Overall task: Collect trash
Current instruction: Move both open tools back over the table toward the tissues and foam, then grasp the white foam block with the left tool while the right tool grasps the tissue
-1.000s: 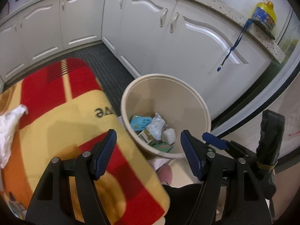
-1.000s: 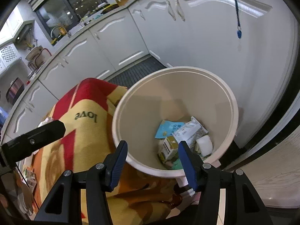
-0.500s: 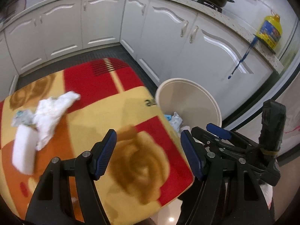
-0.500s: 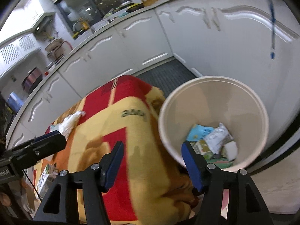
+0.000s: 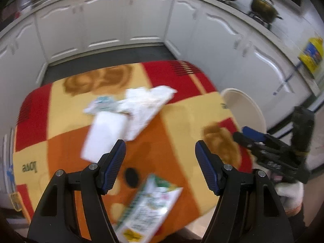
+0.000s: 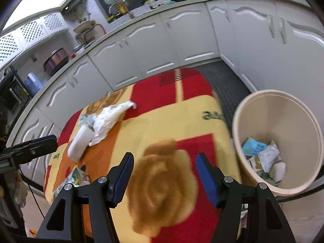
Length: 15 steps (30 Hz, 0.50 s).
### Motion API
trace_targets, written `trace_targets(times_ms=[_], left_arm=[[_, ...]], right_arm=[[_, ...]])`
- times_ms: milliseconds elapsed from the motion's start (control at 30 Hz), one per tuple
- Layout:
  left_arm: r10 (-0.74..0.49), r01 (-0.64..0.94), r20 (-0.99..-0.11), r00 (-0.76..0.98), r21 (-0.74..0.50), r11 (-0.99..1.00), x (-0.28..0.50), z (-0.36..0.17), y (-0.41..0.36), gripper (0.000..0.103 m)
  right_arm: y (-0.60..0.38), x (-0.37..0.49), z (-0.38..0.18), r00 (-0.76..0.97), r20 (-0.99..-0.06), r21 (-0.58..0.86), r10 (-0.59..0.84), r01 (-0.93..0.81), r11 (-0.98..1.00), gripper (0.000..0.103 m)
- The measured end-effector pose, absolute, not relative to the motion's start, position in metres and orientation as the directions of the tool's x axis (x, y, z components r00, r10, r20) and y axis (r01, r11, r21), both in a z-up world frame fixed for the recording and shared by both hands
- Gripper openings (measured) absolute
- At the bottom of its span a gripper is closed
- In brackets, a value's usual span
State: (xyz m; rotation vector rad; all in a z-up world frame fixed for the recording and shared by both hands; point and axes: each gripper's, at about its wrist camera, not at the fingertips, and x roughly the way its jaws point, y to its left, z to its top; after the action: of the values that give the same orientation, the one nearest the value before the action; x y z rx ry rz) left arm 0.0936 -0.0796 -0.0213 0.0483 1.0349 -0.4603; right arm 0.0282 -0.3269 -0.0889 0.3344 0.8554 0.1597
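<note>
Left wrist view: your left gripper [image 5: 160, 158] hangs above a table draped in a red, orange and yellow blanket [image 5: 182, 117], its blue pads spread wide with nothing between them. Below it lie the scraps to be gathered: a crumpled white tissue [image 5: 147, 103], a white block [image 5: 105, 137] touching the tissue's near edge, and a printed green-and-white carton [image 5: 147, 208] at the blanket's near edge. At the right of this view your right gripper [image 5: 263, 141] shows from the side, over the table's corner by the cream trash bin [image 5: 243, 105].

From the right wrist, your right gripper [image 6: 164, 168] hovers over the brown rose pattern on the blanket [image 6: 166, 121]; its jaws have just been opening and hold nothing. The trash bin [image 6: 263, 109] stands on the floor just beside the table, against white kitchen cabinets [image 6: 182, 40], with a blue packet [image 6: 253, 145] and other wrappers already inside. The tissue [image 6: 109, 117], block [image 6: 81, 141] and carton [image 6: 77, 176] lie across the table, well apart from the bin.
</note>
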Motion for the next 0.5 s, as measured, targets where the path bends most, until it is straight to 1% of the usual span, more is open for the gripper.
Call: trace_targets(times_ms=[167, 367, 433, 500], left_arm=[[-0.326, 0.347, -0.839, 0.435, -0.178, 0.921, 0.114, -0.045, -0.048, 0.070], [-0.328, 0.345, -0.849, 0.415, -0.187, 0.920, 0.134, -0.070, -0.038, 0.070], [-0.317, 0.353, -0.855, 0.410, -0.171, 0.920, 0.138, -0.077, -0.039, 0.070], [-0.282, 0.365, -0.858, 0.430, -0.120, 0.923, 0.140, -0.082, -0.042, 0.070]], right_arm=[[-0.302, 0.046, -0.088, 0.630, -0.709, 0.369, 0.317, -0.051, 0.928, 0.065], [-0.273, 0.074, -0.090, 0.609, -0.714, 0.371, 0.346, -0.091, 0.924, 0.067], [-0.268, 0.085, -0.092, 0.604, -0.711, 0.388, 0.361, -0.092, 0.917, 0.068], [-0.262, 0.097, -0.095, 0.595, -0.709, 0.409, 0.379, -0.091, 0.908, 0.069]])
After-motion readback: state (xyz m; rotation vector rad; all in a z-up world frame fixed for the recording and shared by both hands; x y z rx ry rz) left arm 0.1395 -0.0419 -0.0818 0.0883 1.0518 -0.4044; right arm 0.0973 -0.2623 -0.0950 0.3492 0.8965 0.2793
